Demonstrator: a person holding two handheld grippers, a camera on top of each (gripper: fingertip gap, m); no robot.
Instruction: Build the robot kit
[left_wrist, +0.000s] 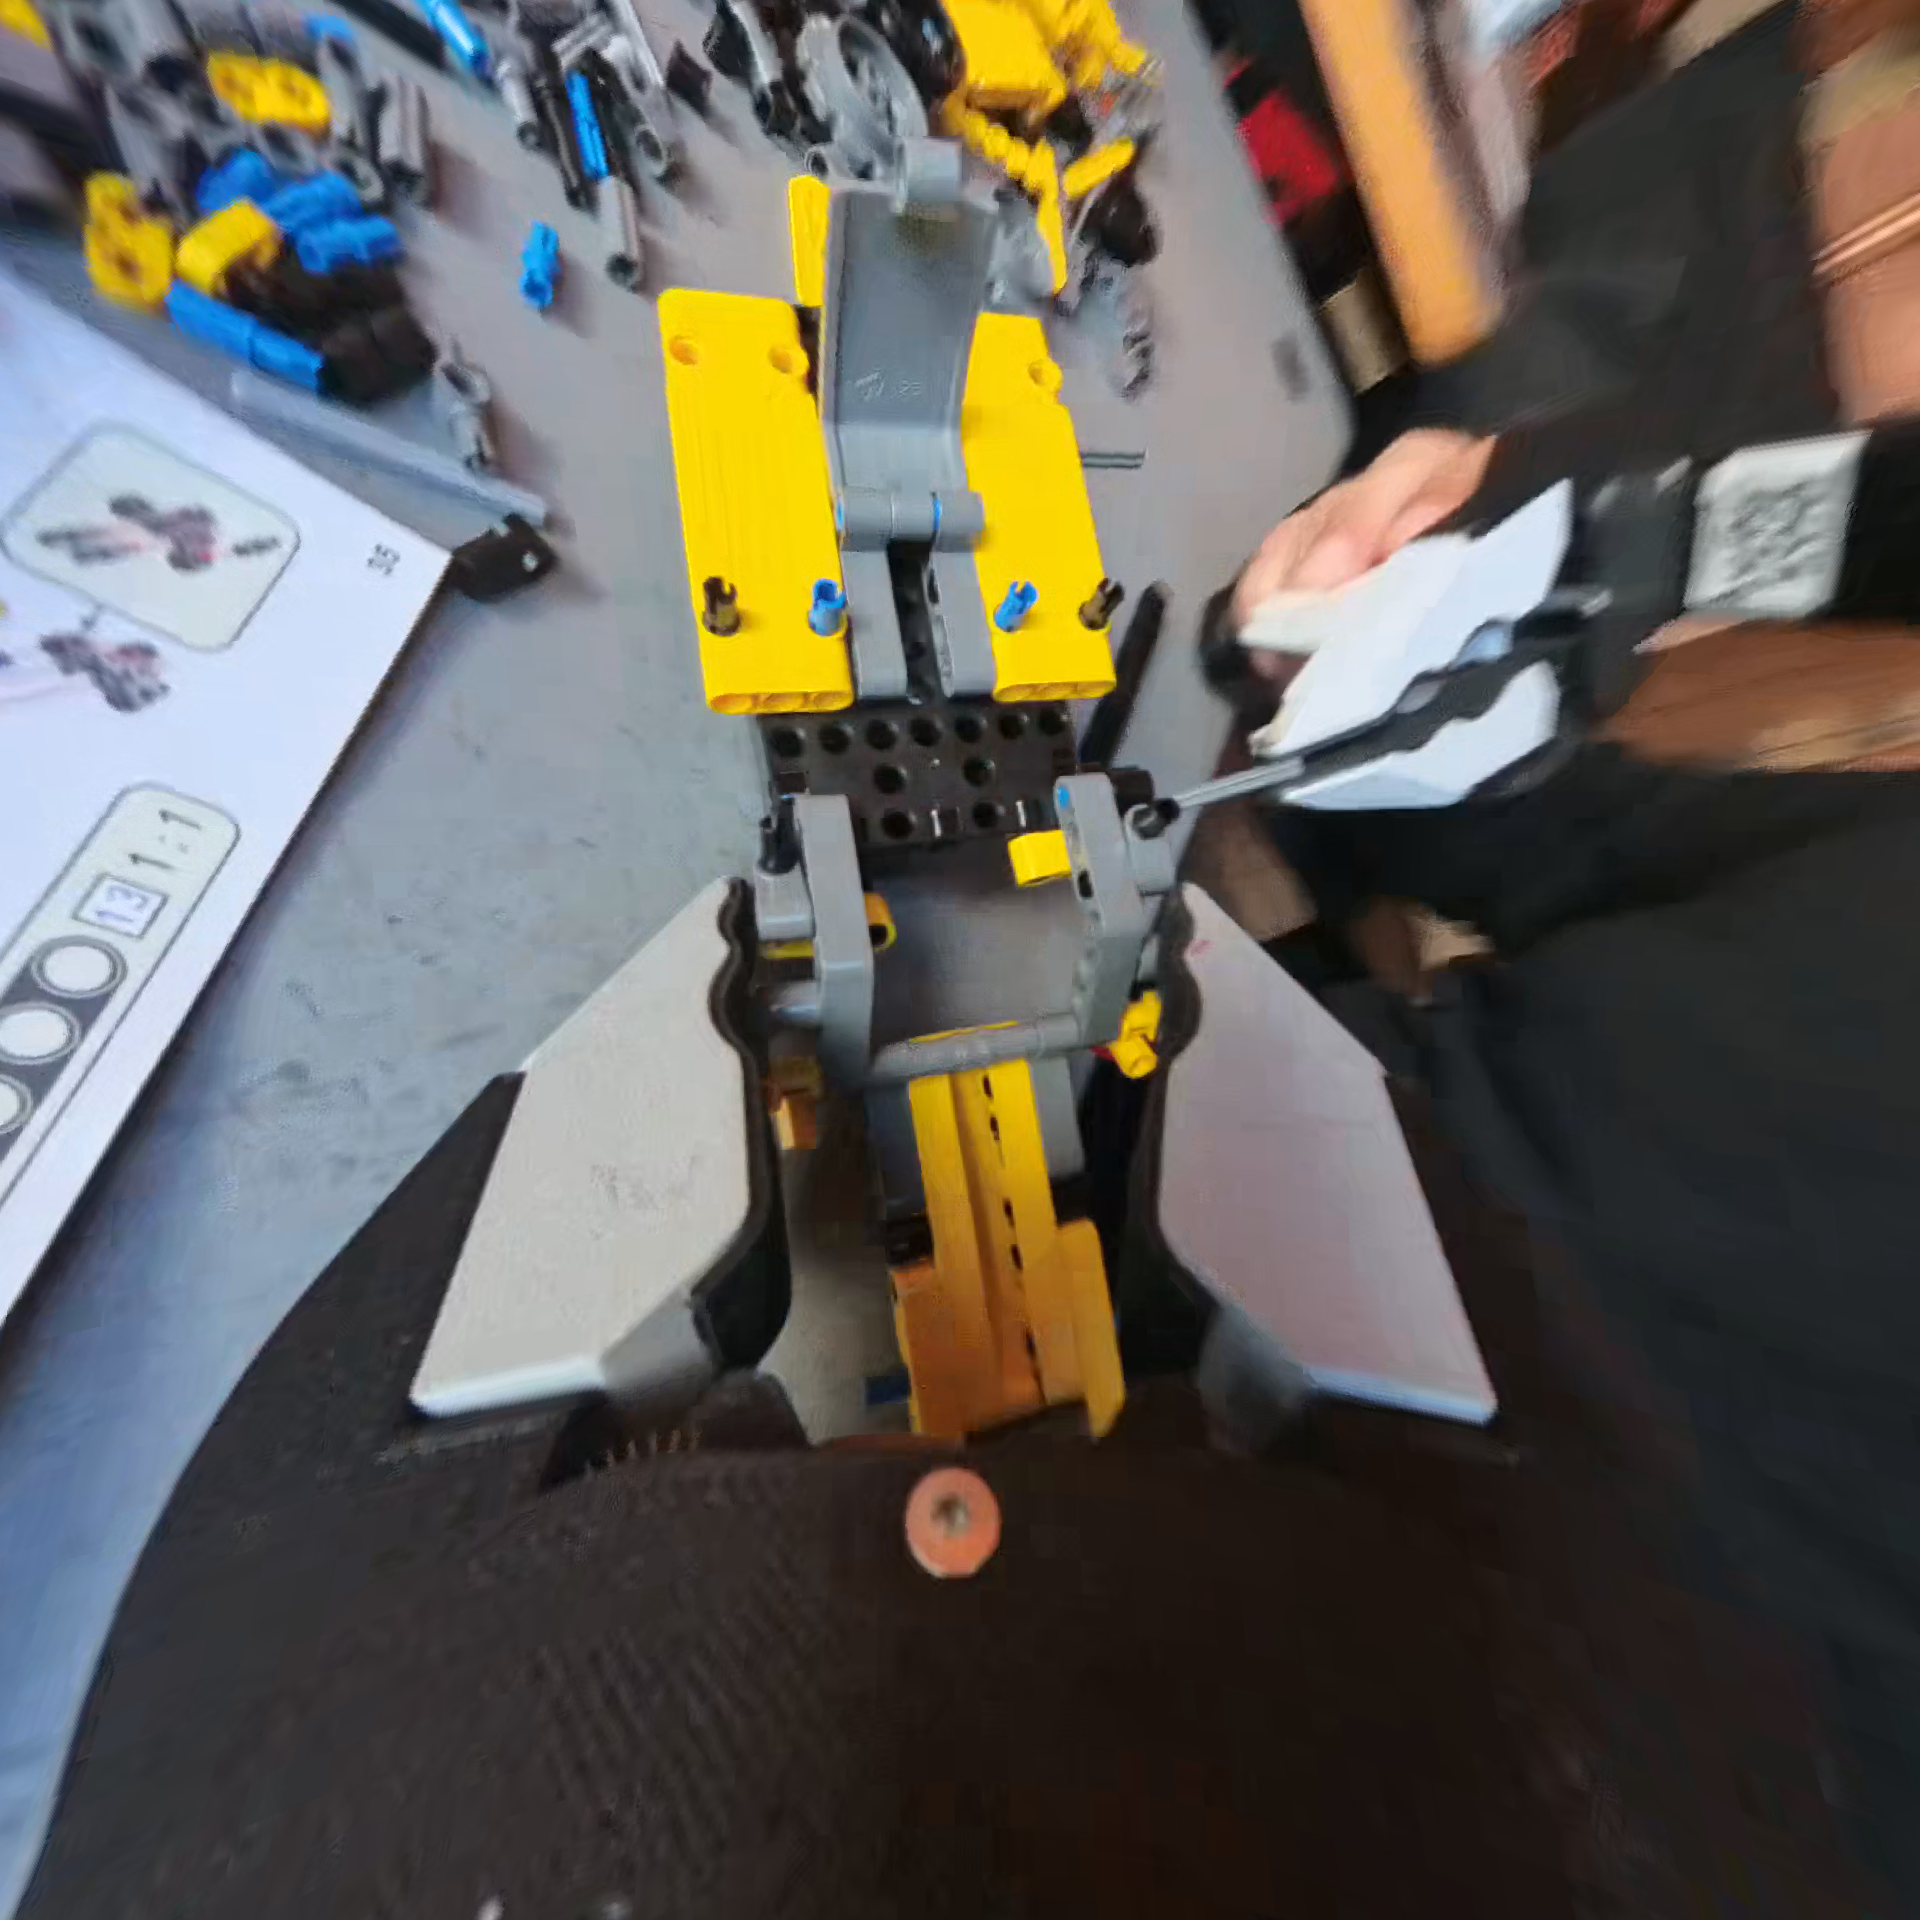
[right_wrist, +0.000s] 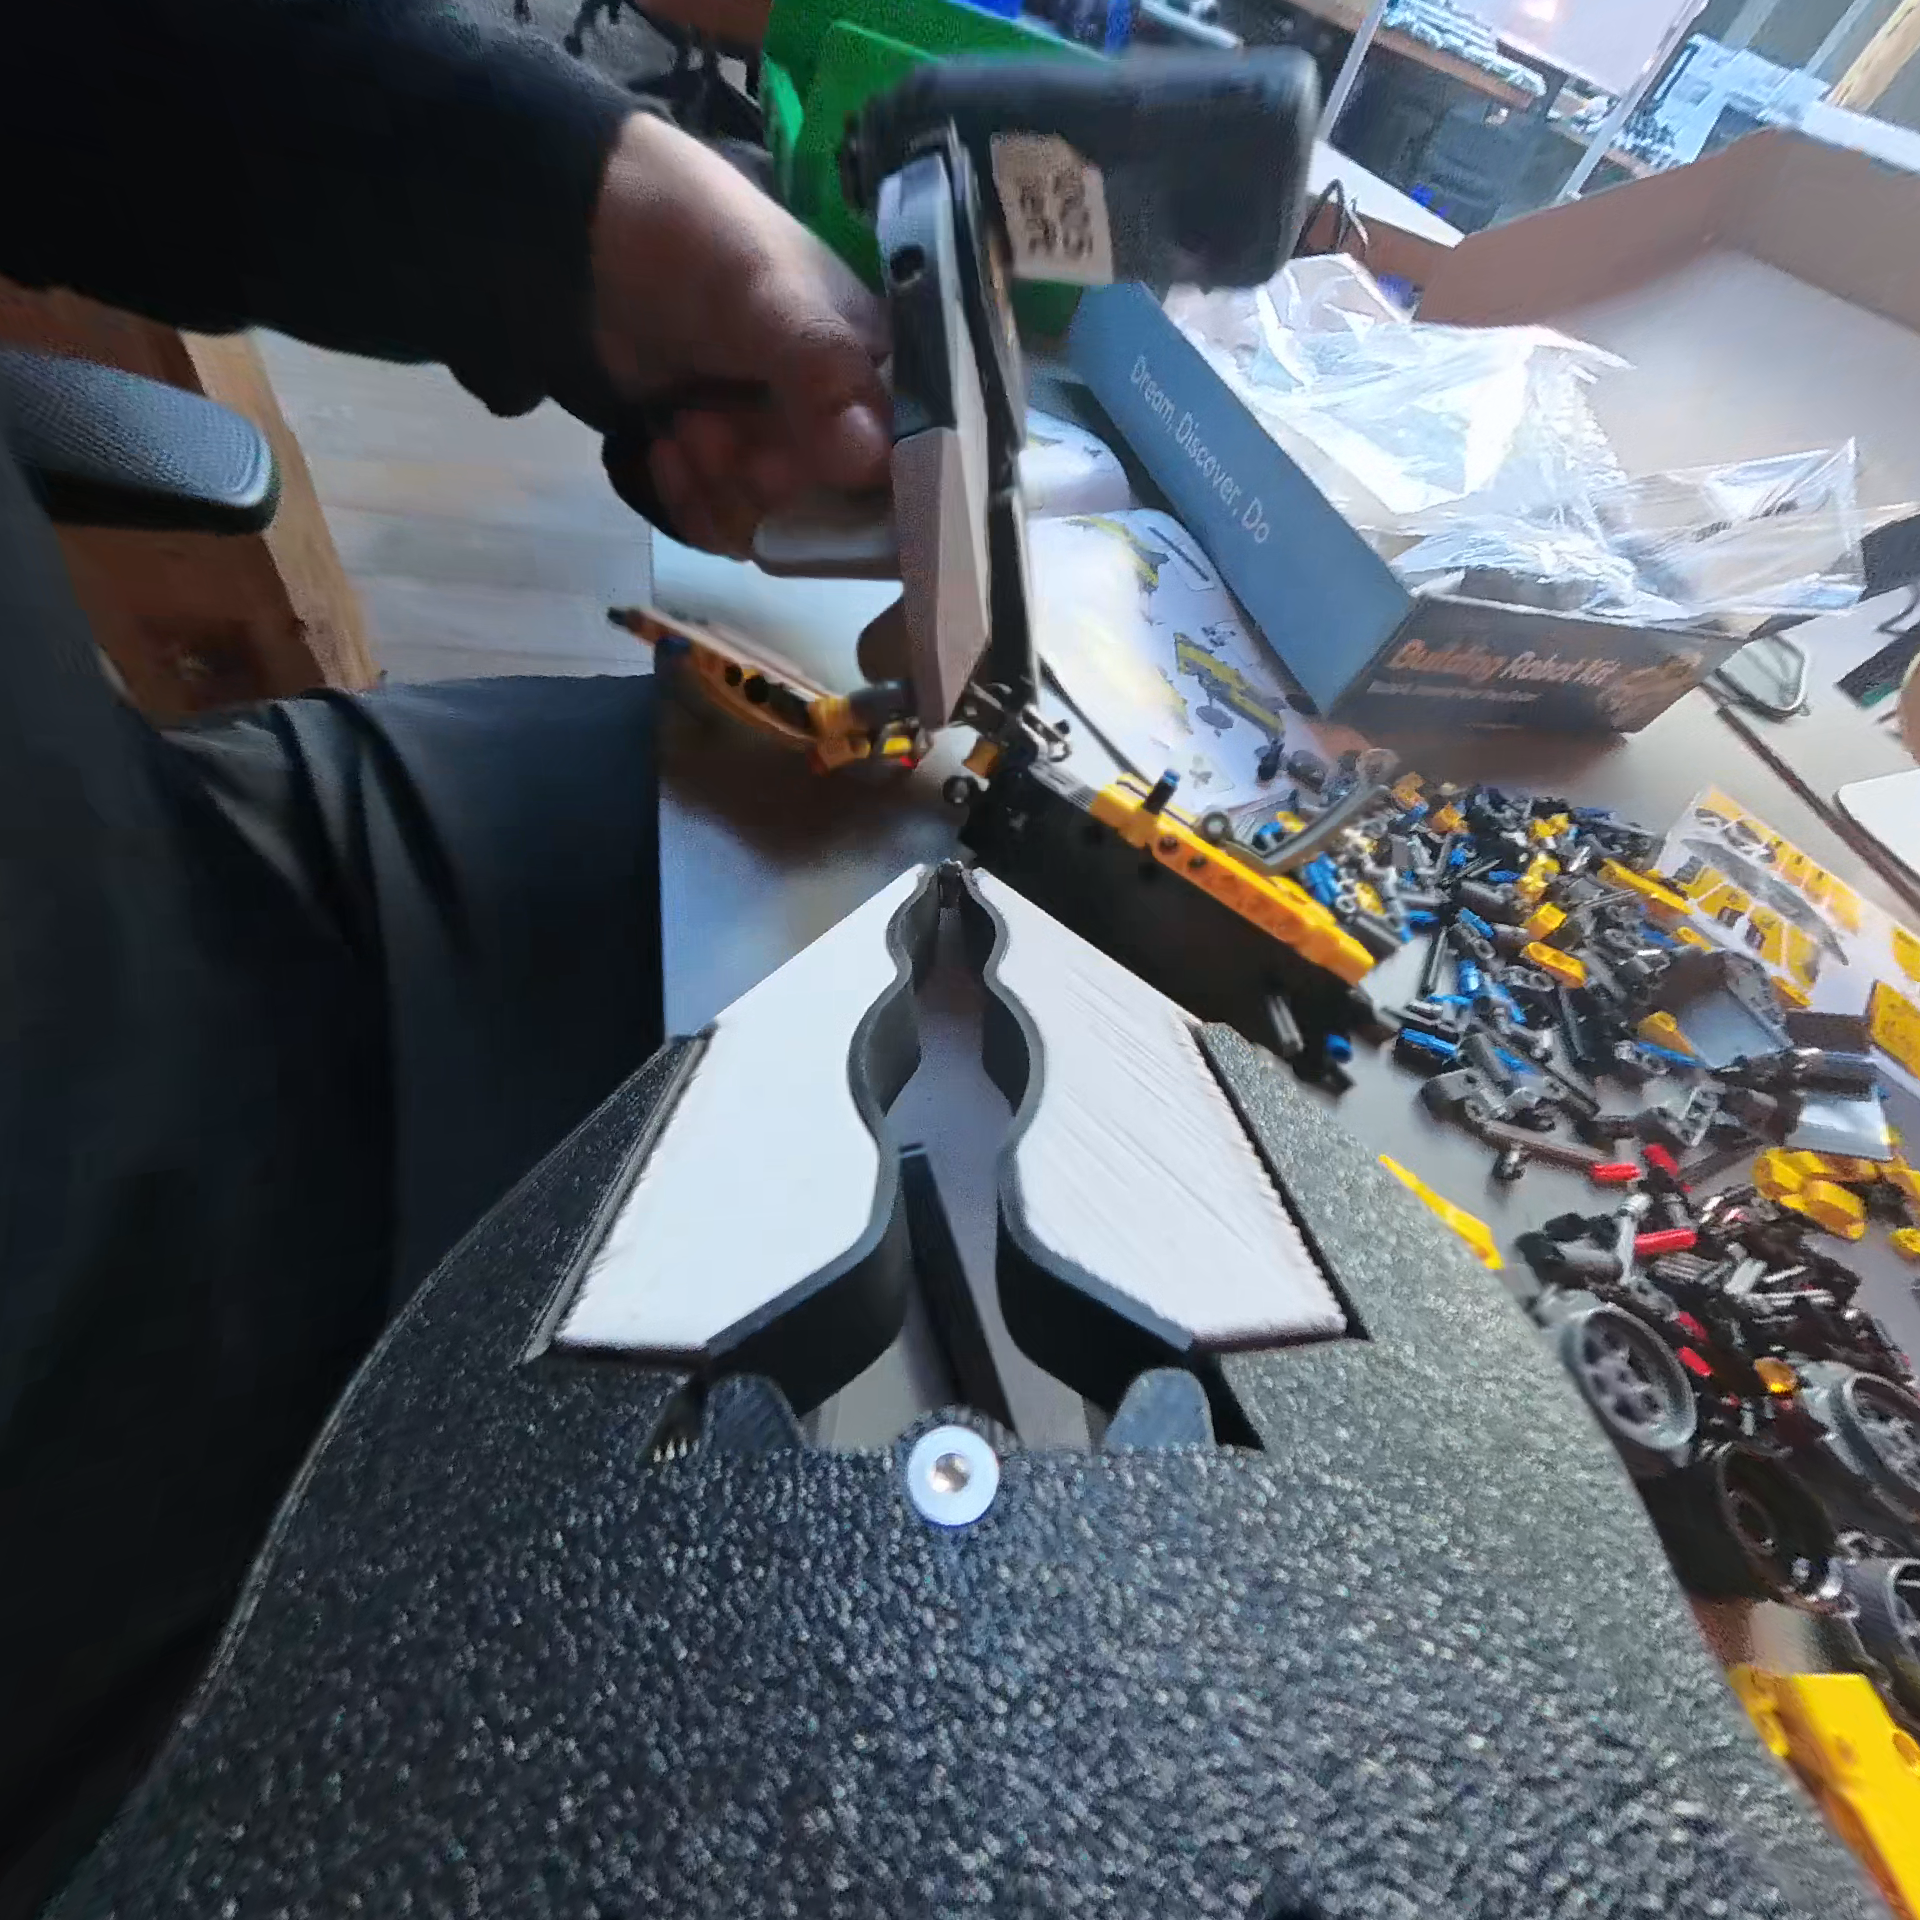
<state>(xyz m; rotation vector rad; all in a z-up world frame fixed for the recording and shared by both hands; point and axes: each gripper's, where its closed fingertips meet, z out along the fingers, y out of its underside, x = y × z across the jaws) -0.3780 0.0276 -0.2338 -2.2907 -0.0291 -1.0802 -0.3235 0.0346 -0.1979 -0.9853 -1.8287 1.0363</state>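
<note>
My left gripper is shut on a brick-built model with a black pin-hole block, two yellow panels, grey beams and a yellow arm running back between my fingers. My right gripper is shut on a thin grey axle. In the left wrist view the right gripper comes in from the right, and the axle's tip touches a hole on the model's right grey beam. In the right wrist view the left gripper holds the model just beyond my fingertips.
An open instruction booklet lies left of the model. Loose blue, yellow, black and grey pieces are piled behind and to the right. A kit box, plastic bags and a partly built black wheeled model are on the table.
</note>
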